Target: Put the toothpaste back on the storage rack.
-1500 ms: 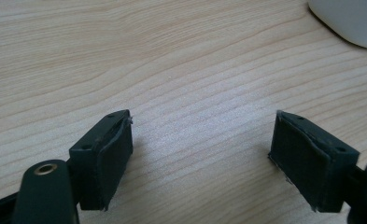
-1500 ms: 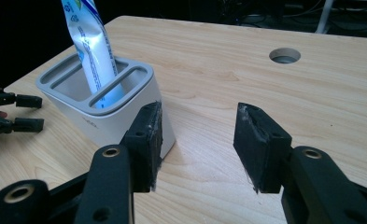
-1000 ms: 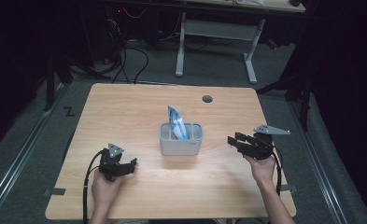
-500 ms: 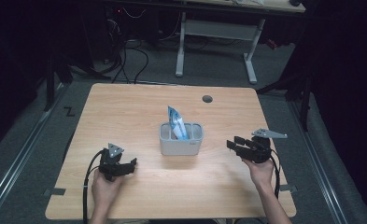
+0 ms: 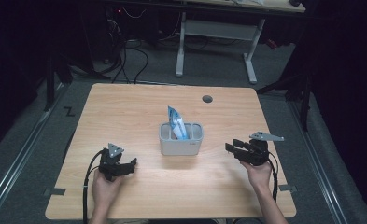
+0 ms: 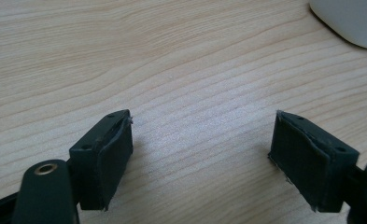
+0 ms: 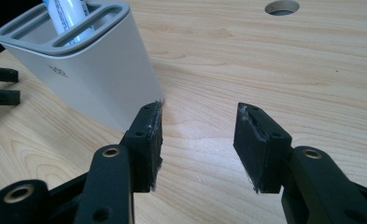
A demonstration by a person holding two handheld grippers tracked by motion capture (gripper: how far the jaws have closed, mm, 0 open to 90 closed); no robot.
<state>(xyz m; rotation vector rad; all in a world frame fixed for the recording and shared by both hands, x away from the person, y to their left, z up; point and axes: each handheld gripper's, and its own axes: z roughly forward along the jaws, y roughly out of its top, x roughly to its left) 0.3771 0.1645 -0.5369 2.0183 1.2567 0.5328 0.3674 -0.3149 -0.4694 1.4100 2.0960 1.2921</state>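
A pale grey holder (image 5: 181,139) stands at the middle of the wooden table (image 5: 139,102), with a blue and white tube (image 5: 177,122) upright in it. In the right gripper view the holder (image 7: 85,70) rises at the left and the tube (image 7: 68,14) pokes out of one of its slots. My right gripper (image 5: 231,147) sits to the holder's right, pointed at it, open with bare wood between its pads (image 7: 198,144). My left gripper (image 5: 131,163) rests at the front left, open over bare table (image 6: 201,151); a corner of the holder (image 6: 349,21) shows at the upper right.
A round cable hole (image 5: 207,99) lies in the table behind the holder, also seen as the hole (image 7: 282,7) in the right gripper view. A second desk's white legs (image 5: 214,37) and cables stand on the dark floor beyond the far edge.
My right gripper has slid a little toward the near edge of the table. The left gripper, holder and tube have stayed put.
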